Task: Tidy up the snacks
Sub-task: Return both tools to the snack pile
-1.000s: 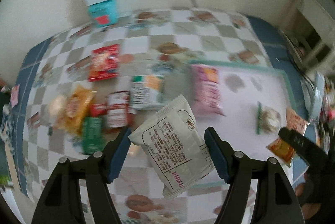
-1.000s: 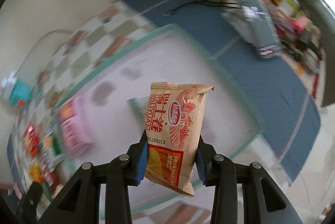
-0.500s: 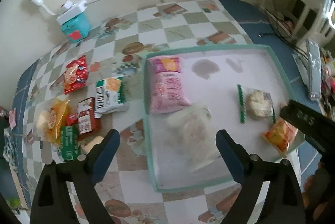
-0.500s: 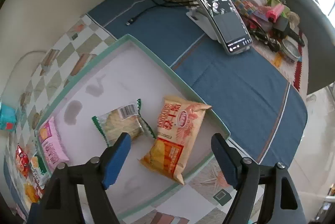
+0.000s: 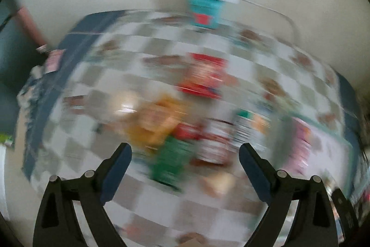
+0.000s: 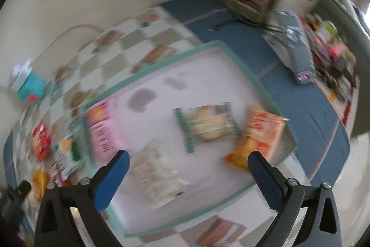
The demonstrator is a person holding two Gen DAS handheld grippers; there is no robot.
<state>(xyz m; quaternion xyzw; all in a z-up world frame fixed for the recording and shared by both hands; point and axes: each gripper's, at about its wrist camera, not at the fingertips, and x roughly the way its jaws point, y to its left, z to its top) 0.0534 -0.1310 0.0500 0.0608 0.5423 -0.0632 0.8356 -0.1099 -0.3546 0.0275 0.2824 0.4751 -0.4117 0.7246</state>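
Both views are blurred by motion. The left tool [image 5: 185, 168] hangs over the checkered table [image 5: 161, 43] with its jaws spread wide and nothing between them. The loose snacks lie under it and beyond. A green pack [image 5: 172, 161] lies between the jaws, a little above them. An orange pack [image 5: 152, 124] is at 11 o'clock from the green one, and a red-and-white pack [image 5: 215, 145] is just beside it at 3 o'clock. A white pack with green and orange [image 5: 251, 129] lies further to 3 o'clock, and a red pack [image 5: 203, 76] lies at 12 o'clock, apart from the group. A teal box [image 5: 205, 9] stands at the wall, at 12 o'clock. The corner of the tray [image 5: 323, 129] with a pink pack [image 5: 299, 145] inside shows at 3 o'clock.

The right tool [image 6: 188, 174] is over the tray [image 6: 242, 69]. Its jaws have just been opening and now stand wide, released, with nothing gripped. Four snacks lie in the tray: the pink pack [image 6: 104, 129] at 9 o'clock, a white pack [image 6: 157, 175] between the jaws, a green-edged clear pack [image 6: 205, 126] in the middle, and an orange-red pack [image 6: 259, 136] at 3 o'clock, its corner touching the clear one. Outside the tray, at 9 o'clock, more snacks lie on the table, too blurred to read. A phone on a stand [image 6: 298, 53] stands on the blue cloth [image 6: 300, 108] at 1 o'clock.
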